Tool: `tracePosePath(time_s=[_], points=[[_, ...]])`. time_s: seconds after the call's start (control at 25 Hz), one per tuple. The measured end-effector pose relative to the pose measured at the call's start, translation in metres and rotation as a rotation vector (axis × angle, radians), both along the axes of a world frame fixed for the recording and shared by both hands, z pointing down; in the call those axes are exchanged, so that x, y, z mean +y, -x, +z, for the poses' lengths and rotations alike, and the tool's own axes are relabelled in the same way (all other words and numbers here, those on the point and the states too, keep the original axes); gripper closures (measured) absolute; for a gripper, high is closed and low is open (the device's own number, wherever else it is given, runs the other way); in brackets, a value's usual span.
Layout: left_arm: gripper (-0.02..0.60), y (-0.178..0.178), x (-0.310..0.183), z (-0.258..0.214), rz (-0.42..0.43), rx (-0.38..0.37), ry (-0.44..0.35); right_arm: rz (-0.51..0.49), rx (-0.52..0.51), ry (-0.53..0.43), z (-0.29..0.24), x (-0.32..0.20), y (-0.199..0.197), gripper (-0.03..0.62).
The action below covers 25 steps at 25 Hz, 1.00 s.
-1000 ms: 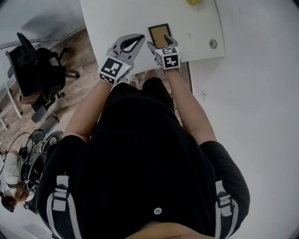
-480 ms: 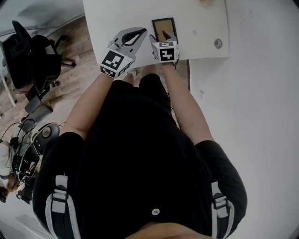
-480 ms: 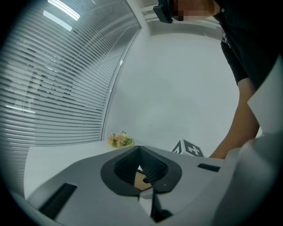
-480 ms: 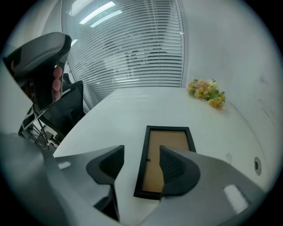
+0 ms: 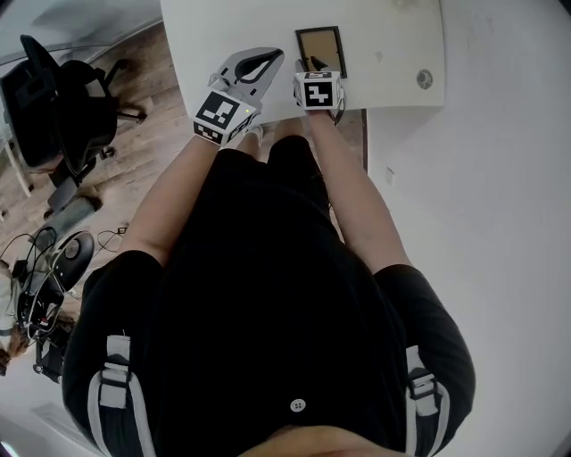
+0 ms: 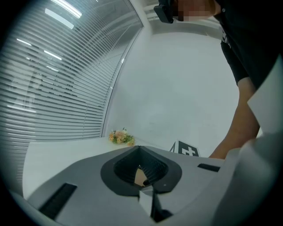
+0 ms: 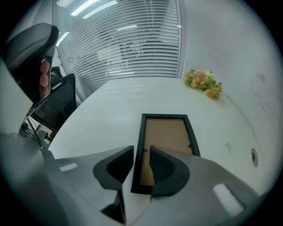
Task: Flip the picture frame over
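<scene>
The picture frame (image 5: 321, 49) lies flat on the white table (image 5: 232, 27) with its brown backing up and a black border (image 7: 168, 134). My right gripper (image 7: 141, 150) points steeply down at the frame's near left corner. Its jaws are closing with the frame's left rail between them, and a thin gap still shows beside the pads. In the head view the right gripper (image 5: 314, 64) sits over the frame's near edge. My left gripper (image 5: 278, 54) hovers just left of the frame, jaws shut with tips meeting (image 6: 139, 148) and nothing held.
A small bunch of flowers (image 7: 203, 83) lies at the table's far side. A round cable grommet (image 5: 424, 78) sits at the table's right. A black office chair (image 5: 53, 98) stands on the wooden floor to the left. The table's near edge is under my hands.
Both grippers have sunk toward the table. The right gripper's jaws have narrowed from wide open down around the frame's left rail.
</scene>
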<state>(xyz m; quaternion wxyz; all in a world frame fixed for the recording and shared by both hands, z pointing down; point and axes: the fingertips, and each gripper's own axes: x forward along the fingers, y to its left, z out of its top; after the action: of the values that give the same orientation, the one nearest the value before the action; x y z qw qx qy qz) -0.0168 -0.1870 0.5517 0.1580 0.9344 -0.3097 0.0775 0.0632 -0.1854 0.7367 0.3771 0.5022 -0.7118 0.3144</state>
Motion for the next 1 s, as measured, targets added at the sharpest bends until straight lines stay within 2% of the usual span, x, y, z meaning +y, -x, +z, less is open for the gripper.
tracePosePath(time_s=[0.08, 0.2, 0.52, 1.0], points=[[0.574, 0.000, 0.001, 0.001, 0.002, -0.001, 0.003, 0.002, 0.009, 0.009, 0.001, 0.002, -0.001, 0.514], [0.575, 0.001, 0.002, 0.000, 0.004, -0.001, 0.004, -0.001, 0.017, 0.021, 0.002, 0.003, 0.001, 0.540], [0.575, 0.002, 0.003, -0.002, -0.003, 0.002, -0.003, 0.051, 0.009, 0.085, 0.002, 0.008, -0.004, 0.543], [0.574, 0.012, 0.001, -0.021, -0.014, 0.006, -0.037, 0.098, -0.053, 0.058, -0.028, 0.007, -0.003, 0.545]])
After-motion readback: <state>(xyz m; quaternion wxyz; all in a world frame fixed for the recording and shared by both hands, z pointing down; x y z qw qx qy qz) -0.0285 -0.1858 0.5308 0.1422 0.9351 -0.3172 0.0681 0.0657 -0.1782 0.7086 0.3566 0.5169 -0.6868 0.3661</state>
